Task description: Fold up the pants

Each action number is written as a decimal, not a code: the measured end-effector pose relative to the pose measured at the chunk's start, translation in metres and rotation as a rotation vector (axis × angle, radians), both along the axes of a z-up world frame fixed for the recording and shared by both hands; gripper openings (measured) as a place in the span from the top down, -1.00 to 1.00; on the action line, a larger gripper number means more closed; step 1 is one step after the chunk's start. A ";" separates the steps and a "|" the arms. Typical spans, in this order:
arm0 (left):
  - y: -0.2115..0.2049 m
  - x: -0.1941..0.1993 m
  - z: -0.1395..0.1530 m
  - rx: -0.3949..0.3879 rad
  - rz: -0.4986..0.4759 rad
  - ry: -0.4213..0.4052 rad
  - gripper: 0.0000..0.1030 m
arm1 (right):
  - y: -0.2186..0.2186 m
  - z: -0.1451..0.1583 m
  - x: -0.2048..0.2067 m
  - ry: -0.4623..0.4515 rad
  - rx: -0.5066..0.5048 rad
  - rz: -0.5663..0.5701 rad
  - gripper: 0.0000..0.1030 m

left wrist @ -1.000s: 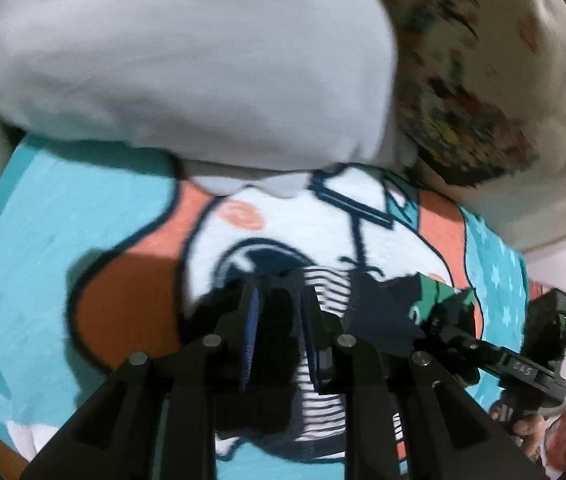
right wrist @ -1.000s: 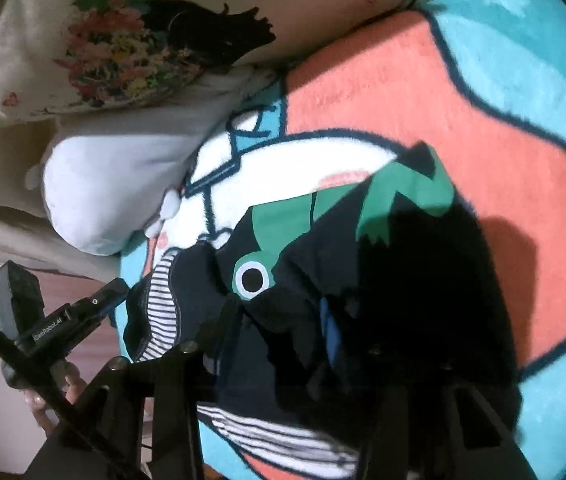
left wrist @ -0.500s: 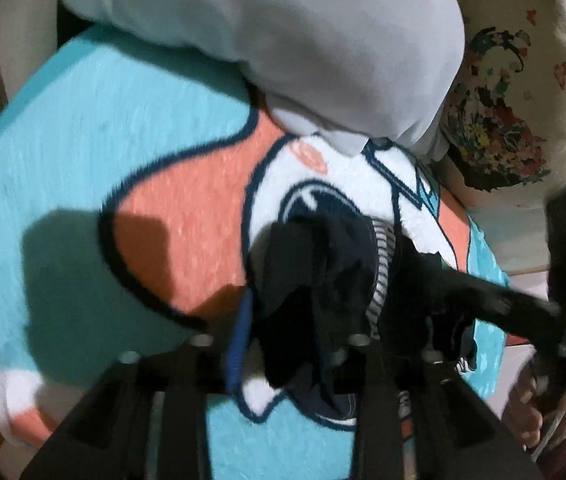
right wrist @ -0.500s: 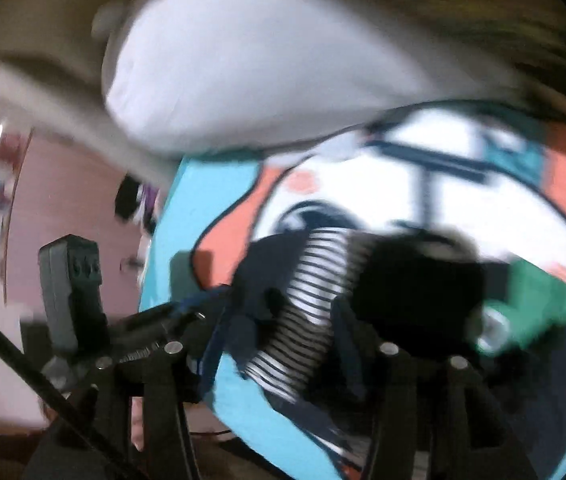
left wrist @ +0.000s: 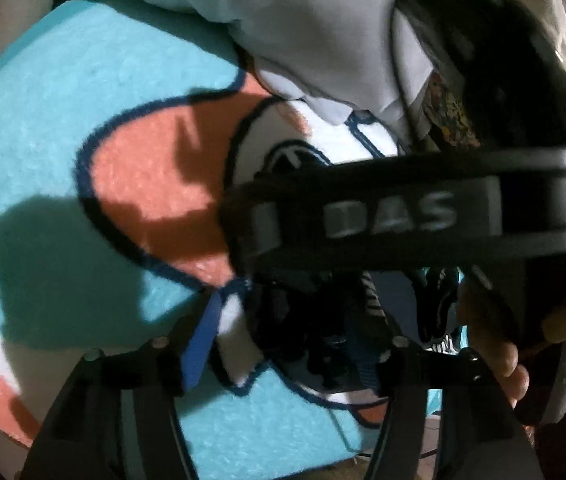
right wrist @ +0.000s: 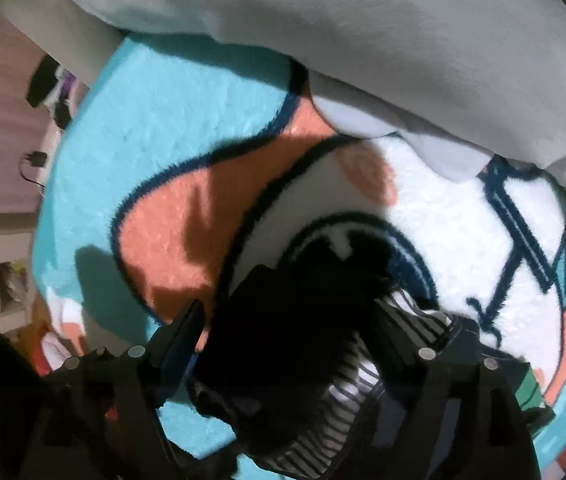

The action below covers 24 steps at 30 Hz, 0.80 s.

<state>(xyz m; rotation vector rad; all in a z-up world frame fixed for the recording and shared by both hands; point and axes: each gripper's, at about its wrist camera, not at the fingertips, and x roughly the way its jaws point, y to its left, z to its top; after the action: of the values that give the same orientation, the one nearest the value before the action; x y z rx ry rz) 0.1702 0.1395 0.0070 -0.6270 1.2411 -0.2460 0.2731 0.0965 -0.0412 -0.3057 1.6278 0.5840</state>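
Blanket (right wrist: 171,120): fuzzy, matt pile. Pillow (right wrist: 363,28): smooth grey cloth. Pants (right wrist: 283,332): soft dark cloth, striped lining. Right gripper (left wrist: 423,212) body: matt black plastic.

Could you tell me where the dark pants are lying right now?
In the right wrist view the dark pants sit bunched at lower centre on the cartoon blanket, between the open right gripper fingers, well below the grey pillow.

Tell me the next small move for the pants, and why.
Probably draw both grippers back. The pants lie bunched on the blanket between the open jaws of the right gripper; the left gripper looks open too, so neither holds cloth.
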 end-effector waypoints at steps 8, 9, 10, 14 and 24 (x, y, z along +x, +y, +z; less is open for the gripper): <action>-0.013 0.001 -0.002 0.018 -0.092 0.001 0.68 | 0.018 -0.004 -0.015 -0.102 -0.177 0.130 -0.18; -0.014 0.001 -0.001 0.020 -0.100 -0.004 0.72 | 0.011 -0.001 -0.015 -0.106 -0.166 0.120 0.00; -0.014 0.000 0.001 0.021 -0.106 -0.010 0.73 | 0.006 0.003 -0.013 -0.105 -0.150 0.104 0.14; -0.016 0.001 0.011 0.002 -0.125 -0.027 0.74 | -0.026 0.022 -0.013 -0.112 -0.038 0.026 0.27; -0.059 0.000 0.067 0.051 -0.269 -0.140 0.75 | -0.125 0.081 -0.015 -0.172 0.214 -0.183 0.30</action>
<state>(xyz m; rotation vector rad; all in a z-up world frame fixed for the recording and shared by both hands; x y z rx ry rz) 0.1699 0.0807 0.0739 -0.3909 1.1910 -0.4735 0.2578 -0.0282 0.0402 -0.0465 1.3963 0.5697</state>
